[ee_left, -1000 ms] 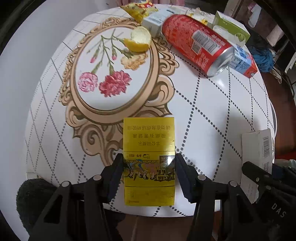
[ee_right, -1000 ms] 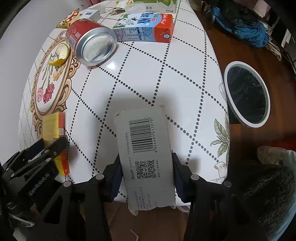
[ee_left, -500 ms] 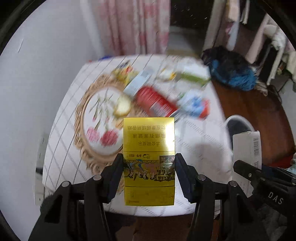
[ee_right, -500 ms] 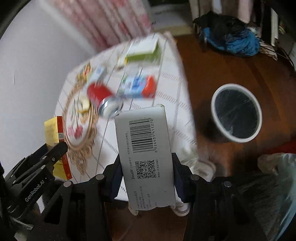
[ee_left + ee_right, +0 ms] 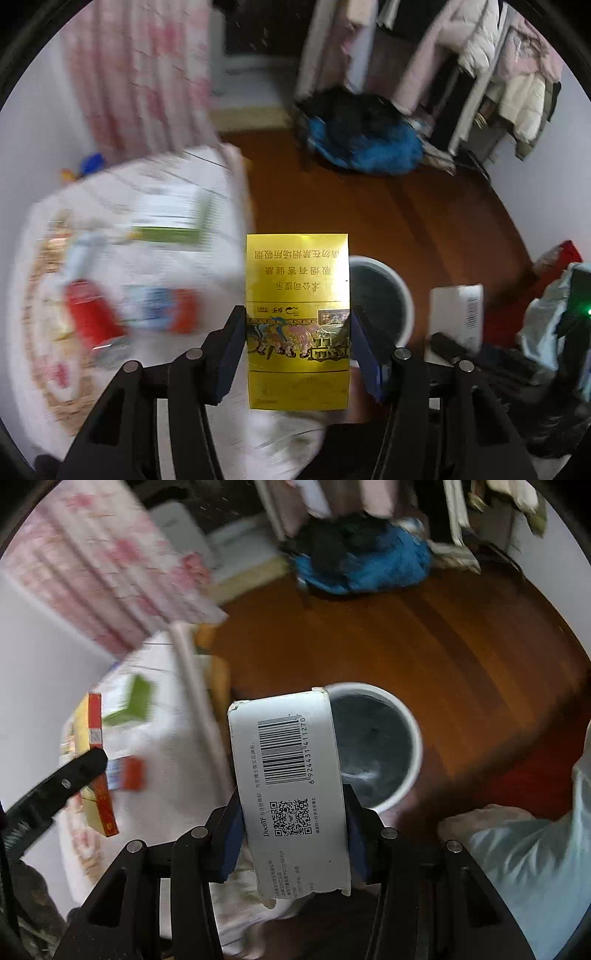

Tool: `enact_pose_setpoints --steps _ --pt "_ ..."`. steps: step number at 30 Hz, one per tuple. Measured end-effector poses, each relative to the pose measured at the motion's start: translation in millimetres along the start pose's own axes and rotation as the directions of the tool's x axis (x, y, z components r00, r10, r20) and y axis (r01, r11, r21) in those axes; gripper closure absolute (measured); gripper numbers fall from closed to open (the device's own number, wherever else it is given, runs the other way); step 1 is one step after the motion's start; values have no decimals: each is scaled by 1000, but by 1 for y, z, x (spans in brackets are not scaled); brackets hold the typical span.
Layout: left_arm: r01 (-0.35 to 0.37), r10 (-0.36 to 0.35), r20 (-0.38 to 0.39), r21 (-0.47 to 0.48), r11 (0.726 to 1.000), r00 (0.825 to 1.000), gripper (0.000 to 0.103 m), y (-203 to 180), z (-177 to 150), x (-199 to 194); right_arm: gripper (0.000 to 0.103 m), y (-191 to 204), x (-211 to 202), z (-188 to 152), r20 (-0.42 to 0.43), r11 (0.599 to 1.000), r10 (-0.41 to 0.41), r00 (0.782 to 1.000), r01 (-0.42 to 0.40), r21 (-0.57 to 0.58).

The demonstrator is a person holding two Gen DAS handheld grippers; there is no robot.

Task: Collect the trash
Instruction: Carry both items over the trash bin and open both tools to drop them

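Both grippers are loaded: the left gripper (image 5: pixel 297 350) is clamped tight on a yellow cigarette pack (image 5: pixel 297 321), the right gripper (image 5: pixel 293 827) is squeezing a white barcode box (image 5: pixel 290 786) (toothpaste carton, I think). Just past them sits the white bin (image 5: pixel 415 753) on the wood floor (image 5: pixel 424 635), dark liner inside. Off left, the table (image 5: pixel 221 266) is too blurry to sort its leftover litter.

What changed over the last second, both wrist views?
Both claws lifted off the table and swung right toward the white bin, which now sits just behind each carried item. The left claw carried the yellow box along, the right claw the white barcode carton. Unchanged: both grips, nothing released; the red can and cartons remain on the table, now blurred.
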State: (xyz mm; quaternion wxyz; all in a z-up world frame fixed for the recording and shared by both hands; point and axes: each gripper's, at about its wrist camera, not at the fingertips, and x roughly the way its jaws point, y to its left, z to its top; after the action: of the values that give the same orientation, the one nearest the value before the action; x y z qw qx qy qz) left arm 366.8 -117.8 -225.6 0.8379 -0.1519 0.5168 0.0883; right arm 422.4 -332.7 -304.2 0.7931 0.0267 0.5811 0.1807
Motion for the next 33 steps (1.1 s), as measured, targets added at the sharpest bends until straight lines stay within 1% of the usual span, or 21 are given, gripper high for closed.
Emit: enact_pose_setpoints --steps 2,4,8,10,14,16,17,18,19,20,21,24,27,33 --pt "27 -27 -51 10 1000 998 51 -18 10 34 53 -27 25 12 -36 999 -16 999 17 33" --pt "48 -45 -109 20 999 993 51 -33 18 76 53 -49 52 22 -73 998 -34 997 38 58" --pt "76 -69 -195 28 997 978 51 -62 27 131 53 -83 94 39 -118 993 -45 992 57 100" --pt "86 -74 -226 44 995 971 51 -72 30 154 53 -96 114 46 -138 991 -44 989 61 122" --pt "72 -50 -254 77 994 966 50 -90 32 181 53 -116 148 58 -164 988 -45 985 69 141" --pt "63 -37 -267 88 994 963 50 -95 31 190 51 -126 160 60 -170 985 -48 984 74 153" --pt "57 -29 -270 96 994 962 48 -95 29 192 47 -130 167 60 -181 985 -48 982 77 157" --pt "44 -14 -268 106 993 963 44 -96 28 194 36 -133 174 59 -200 983 -49 979 83 162" --pt "30 1 -262 115 993 965 30 -94 28 194 25 -136 181 58 -214 982 -47 976 85 170" --pt "11 21 -251 125 992 968 15 -94 26 195 5 -139 185 57 -220 980 -54 974 93 174" --pt "-3 35 -244 132 991 969 10 -93 24 193 1 -141 187 55 -223 979 -77 972 116 168" --pt "-55 92 -221 170 984 971 8 -94 20 195 1 -142 189 51 -226 974 -138 964 173 143" --pt "-88 129 -209 194 977 969 4 -94 16 198 1 -141 186 45 -223 972 -167 960 199 128" --pt "-102 142 -207 194 976 968 4 -93 12 194 1 -135 169 39 -212 973 -185 960 210 100"
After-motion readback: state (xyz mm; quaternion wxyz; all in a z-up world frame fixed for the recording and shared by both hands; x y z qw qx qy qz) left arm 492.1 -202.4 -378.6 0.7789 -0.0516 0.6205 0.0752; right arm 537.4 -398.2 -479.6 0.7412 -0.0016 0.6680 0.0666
